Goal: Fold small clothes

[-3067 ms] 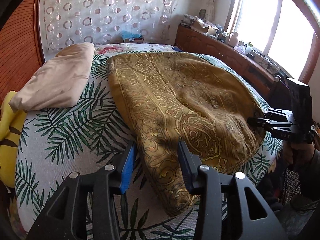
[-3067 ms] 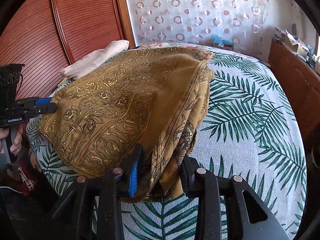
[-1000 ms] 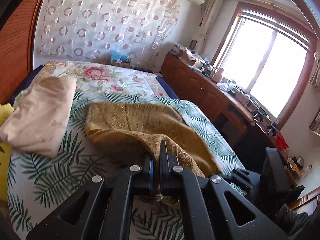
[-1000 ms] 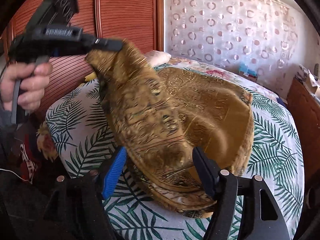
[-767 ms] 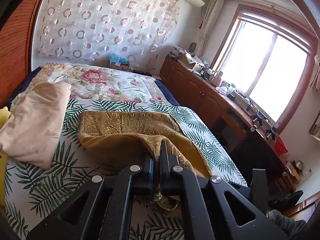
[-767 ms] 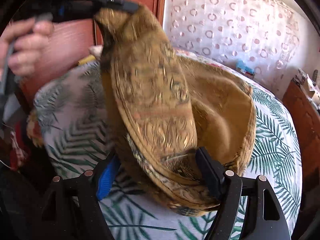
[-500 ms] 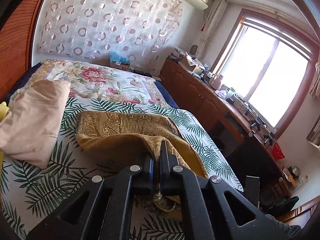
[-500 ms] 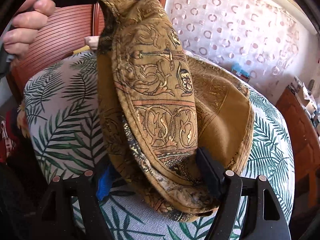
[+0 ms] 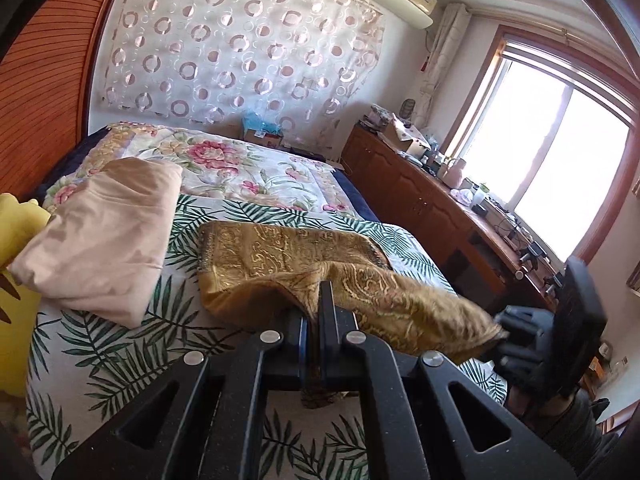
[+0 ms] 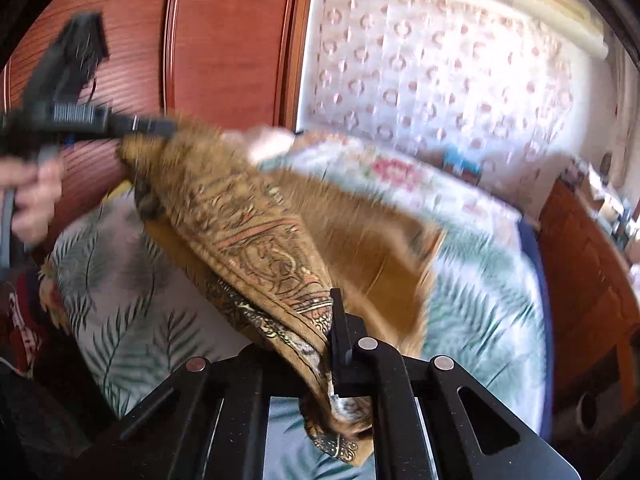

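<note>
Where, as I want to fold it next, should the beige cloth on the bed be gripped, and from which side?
Probably its near corner, the one closest to the gold cloth. The beige cloth lies as a thick folded bundle on the leaf-print sheet, and that corner has bare sheet around it. Come in low from the near bed edge, jaws above and below the layers.

Bright window [image 9: 560,152] lights a wooden cabinet [image 9: 420,204] beside the bed [image 9: 120,360].
</note>
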Demonstrator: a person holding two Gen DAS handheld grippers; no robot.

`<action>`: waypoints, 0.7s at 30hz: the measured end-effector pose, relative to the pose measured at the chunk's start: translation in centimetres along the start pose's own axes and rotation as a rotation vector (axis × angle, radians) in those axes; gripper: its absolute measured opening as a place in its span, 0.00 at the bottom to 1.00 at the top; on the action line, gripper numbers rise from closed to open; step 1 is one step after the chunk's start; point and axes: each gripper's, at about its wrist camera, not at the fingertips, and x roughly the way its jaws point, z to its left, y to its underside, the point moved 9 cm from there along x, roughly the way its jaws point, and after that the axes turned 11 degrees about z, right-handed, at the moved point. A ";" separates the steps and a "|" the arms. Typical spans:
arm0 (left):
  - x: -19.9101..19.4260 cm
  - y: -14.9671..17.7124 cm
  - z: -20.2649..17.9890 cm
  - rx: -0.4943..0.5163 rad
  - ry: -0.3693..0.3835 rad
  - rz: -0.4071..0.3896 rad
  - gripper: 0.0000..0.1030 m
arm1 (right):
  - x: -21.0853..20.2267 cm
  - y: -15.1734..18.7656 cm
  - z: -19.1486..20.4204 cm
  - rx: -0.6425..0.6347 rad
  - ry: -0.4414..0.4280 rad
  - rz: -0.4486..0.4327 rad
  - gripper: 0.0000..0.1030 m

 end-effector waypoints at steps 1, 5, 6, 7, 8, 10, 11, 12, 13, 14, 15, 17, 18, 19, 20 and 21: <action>0.1 -0.1 0.3 -0.004 -0.004 -0.001 0.04 | -0.2 -1.1 -0.4 -0.012 0.012 -0.011 0.07; 1.3 -1.2 1.6 -0.033 -0.028 0.010 0.08 | 0.9 -4.6 -1.9 -0.030 -0.001 -0.004 0.07; 1.6 -1.6 2.0 -0.037 -0.030 0.014 0.08 | 1.7 -5.2 -2.3 -0.026 -0.014 0.008 0.07; 1.8 -2.0 2.3 -0.038 -0.032 0.014 0.10 | 2.6 -6.0 -2.8 -0.019 -0.028 0.017 0.07; 1.8 -2.3 2.6 -0.035 -0.043 0.008 0.14 | 3.3 -6.5 -3.2 -0.013 -0.038 0.023 0.08; 1.6 -3.0 3.0 -0.029 -0.069 -0.019 0.30 | 5.2 -7.6 -4.3 -0.016 -0.049 0.044 0.08; 1.4 -3.4 3.3 -0.027 -0.075 -0.036 0.42 | 6.4 -8.4 -4.9 -0.021 -0.052 0.058 0.08; 1.3 -3.8 3.6 -0.027 -0.078 -0.053 0.44 | 7.4 -8.7 -5.3 -0.026 -0.059 0.072 0.08; 1.4 -4.1 3.8 -0.024 -0.083 -0.057 0.45 | 8.2 -8.8 -5.7 -0.032 -0.065 0.084 0.08; 1.7 -4.3 4.1 -0.019 -0.092 -0.053 0.45 | 9.1 -9.4 -6.3 -0.040 -0.066 0.093 0.08; 2.1 -4.6 4.5 -0.016 -0.110 -0.050 0.45 | 10.0 -9.9 -6.5 -0.048 -0.070 0.097 0.08; 3.2 -4.9 5.1 -0.014 -0.133 -0.038 0.45 | 11.7 -11.3 -7.2 -0.055 -0.086 0.107 0.11; 4.1 -5.0 5.5 -0.015 -0.136 -0.023 0.45 | 12.8 -12.0 -7.7 -0.053 -0.088 0.114 0.20; 4.6 -5.0 5.7 -0.016 -0.138 -0.013 0.45 | 13.3 -12.4 -8.4 -0.050 -0.076 0.116 0.30; 5.6 -4.9 6.0 -0.017 -0.143 0.006 0.45 | 14.1 -13.1 -9.1 -0.041 -0.062 0.117 0.34; 6.3 -4.9 6.2 -0.016 -0.144 0.017 0.45 | 14.7 -13.7 -9.5 -0.027 -0.058 0.113 0.42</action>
